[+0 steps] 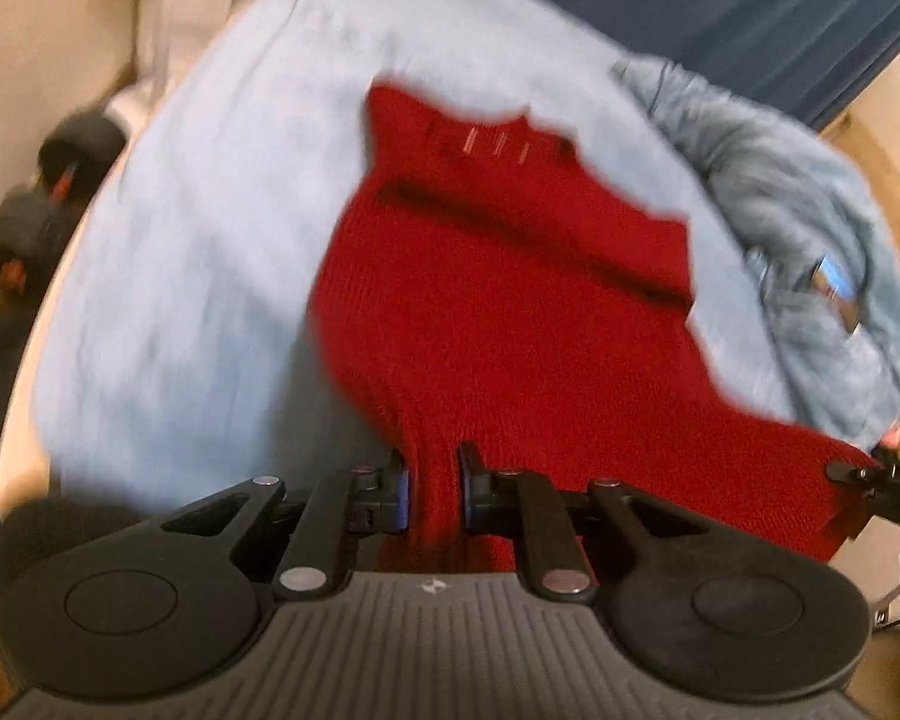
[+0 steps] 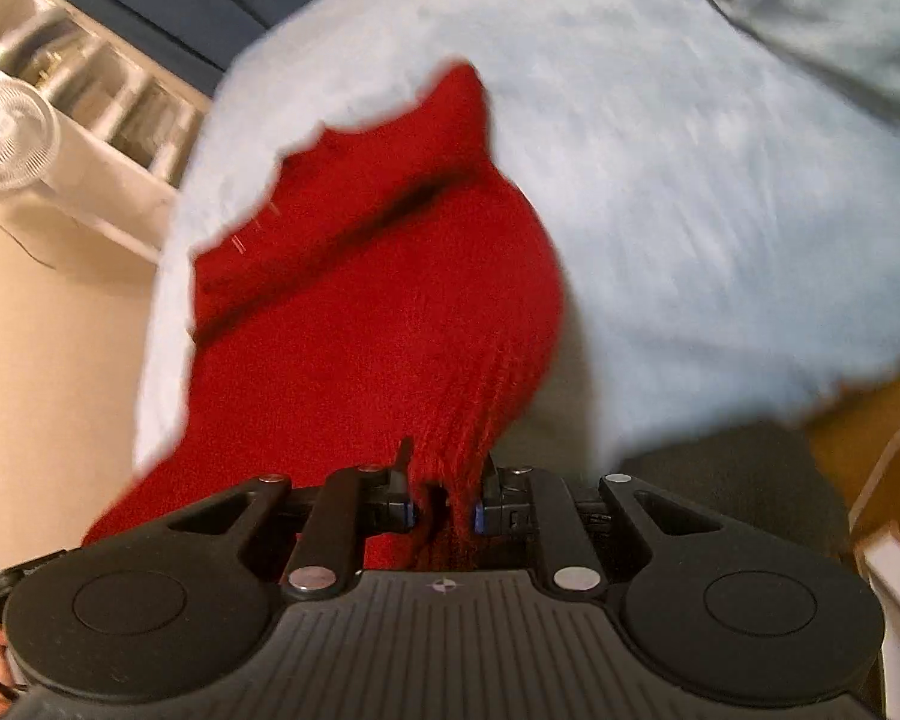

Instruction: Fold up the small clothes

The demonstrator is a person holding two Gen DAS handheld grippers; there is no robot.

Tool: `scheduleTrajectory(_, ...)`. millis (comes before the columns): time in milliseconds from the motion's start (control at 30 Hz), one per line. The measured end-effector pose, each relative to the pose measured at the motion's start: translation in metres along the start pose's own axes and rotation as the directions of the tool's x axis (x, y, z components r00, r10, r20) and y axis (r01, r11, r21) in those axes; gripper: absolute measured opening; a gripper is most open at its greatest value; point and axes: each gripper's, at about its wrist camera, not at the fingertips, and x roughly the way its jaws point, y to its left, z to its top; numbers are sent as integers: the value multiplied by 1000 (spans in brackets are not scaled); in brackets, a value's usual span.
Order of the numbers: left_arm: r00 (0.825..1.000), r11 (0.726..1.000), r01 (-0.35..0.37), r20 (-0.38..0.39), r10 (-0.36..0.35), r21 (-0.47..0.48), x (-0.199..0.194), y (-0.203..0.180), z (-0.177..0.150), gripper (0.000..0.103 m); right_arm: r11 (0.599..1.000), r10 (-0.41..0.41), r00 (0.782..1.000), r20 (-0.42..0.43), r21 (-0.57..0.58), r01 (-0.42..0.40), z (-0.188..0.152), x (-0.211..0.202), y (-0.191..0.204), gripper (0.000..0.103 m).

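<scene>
- The left gripper has its jaws clenched on a bunched edge of the red knitted garment; the knit is gathered into vertical ridges between the blue pads; from there the cloth fans out and away over the bed.
- The right gripper has its jaws clamped on another gathered edge of the same red knitted garment; ribbed folds run from the pads up into the cloth.
- The garment hangs stretched between the two grippers, its near edge lifted; its far part, with a dark crease across it and a few pale short stripes near the far edge, lies on the pale blue bed sheet.
- In the left wrist view the right gripper's tip shows at the right edge, touching the garment's corner.
- A crumpled grey-blue fluffy blanket lies on the bed to the right of the garment, apart from it; a small shiny flat object rests in its folds, too blurred to identify.
- In the right wrist view a white round fan stands beside the bed, at the left.
</scene>
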Motion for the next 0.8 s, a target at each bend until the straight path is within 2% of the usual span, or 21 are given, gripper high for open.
scheduleTrajectory(100,998,1000,5,65,-6,16,15,-4,74,13,1000,27,999,32,-4,-27,70,13,27,17)
scheduleTrajectory(167,995,1000,-13,101,11,13,39,-2,131,11,1000,25,998,54,-10,-25,123,40,47,17)
scheduleTrajectory(200,993,999,-23,115,27,-32,56,2,163,11,1000,16,998,58,16,-17,151,61,54,17)
scheduleTrajectory(233,992,997,-21,125,30,-77,75,7,192,15,999,5,999,54,45,-7,173,81,55,18)
scheduleTrajectory(267,991,992,-27,127,43,-124,97,13,221,16,997,-15,999,47,74,11,198,107,58,24)
scheduleTrajectory(300,985,980,-67,143,95,-188,116,18,246,29,995,-36,998,50,96,31,217,129,59,27)
scheduleTrajectory(333,971,965,-121,176,164,-233,127,22,265,60,992,-75,995,67,104,68,234,150,60,41)
scheduleTrajectory(367,943,948,-195,218,251,-250,136,22,281,76,988,-127,987,94,97,118,246,165,58,59)
scheduleTrajectory(400,910,931,-262,255,326,-254,142,20,289,96,981,-174,975,136,114,159,251,172,53,65)
scheduleTrajectory(433,881,918,-306,291,374,-253,145,18,292,102,978,-186,968,170,132,165,248,177,46,71)
scheduleTrajectory(467,872,921,-313,313,376,-232,150,19,291,102,979,-170,966,197,143,143,242,180,35,72)
scheduleTrajectory(500,885,933,-299,308,350,-199,157,19,288,102,983,-143,969,199,144,116,234,183,23,72)
scheduleTrajectory(533,908,946,-279,276,316,-167,167,23,283,102,986,-127,973,194,134,102,225,187,12,72)
scheduleTrajectory(600,937,961,-243,226,268,-131,188,29,269,102,989,-143,970,196,76,131,210,199,-2,72)
scheduleTrajectory(700,947,958,-268,155,281,-101,221,35,244,102,976,-208,954,215,-12,216,199,220,-7,72)
scheduleTrajectory(800,952,954,-295,75,298,-53,249,36,230,102,968,-227,950,214,-56,244,197,239,-6,72)
